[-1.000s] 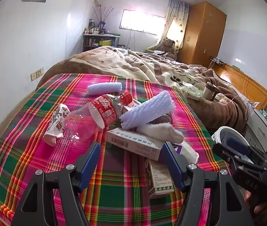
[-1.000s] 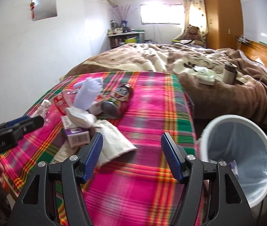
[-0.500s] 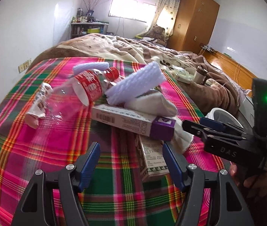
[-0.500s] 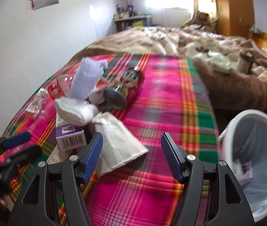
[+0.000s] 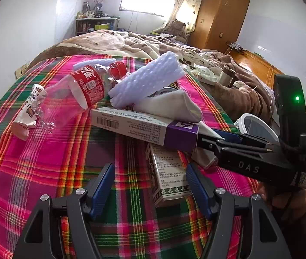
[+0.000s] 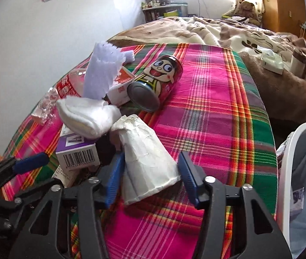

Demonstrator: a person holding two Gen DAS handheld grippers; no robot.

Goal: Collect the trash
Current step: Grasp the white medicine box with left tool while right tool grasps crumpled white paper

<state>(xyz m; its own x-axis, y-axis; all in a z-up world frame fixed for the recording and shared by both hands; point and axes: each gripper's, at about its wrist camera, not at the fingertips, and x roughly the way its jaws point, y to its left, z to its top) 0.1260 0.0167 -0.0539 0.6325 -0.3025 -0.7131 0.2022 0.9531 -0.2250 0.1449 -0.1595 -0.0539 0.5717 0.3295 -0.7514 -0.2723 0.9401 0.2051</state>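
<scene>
Closing around the crumpled paper cup [image 6: 146, 161] at lower centre of the plaid-covered bed [image 6: 213, 112], the right tongs [image 6: 150, 174] are narrowing but not yet pinching, the left tongs [image 5: 150, 185] are hanging apart over a box [image 5: 170, 172], and a lift toward the bin [image 6: 291, 151] at right is coming next.

Your right gripper [image 6: 150, 172] drops from above the cloth to the paper cup [image 6: 146, 157], jaws closing around it.

bare plaid cloth [image 6: 213, 116] right of the heap lies open; purple-ended box [image 5: 144, 127] and crushed paper cup [image 6: 146, 157] block the near middle.
</scene>
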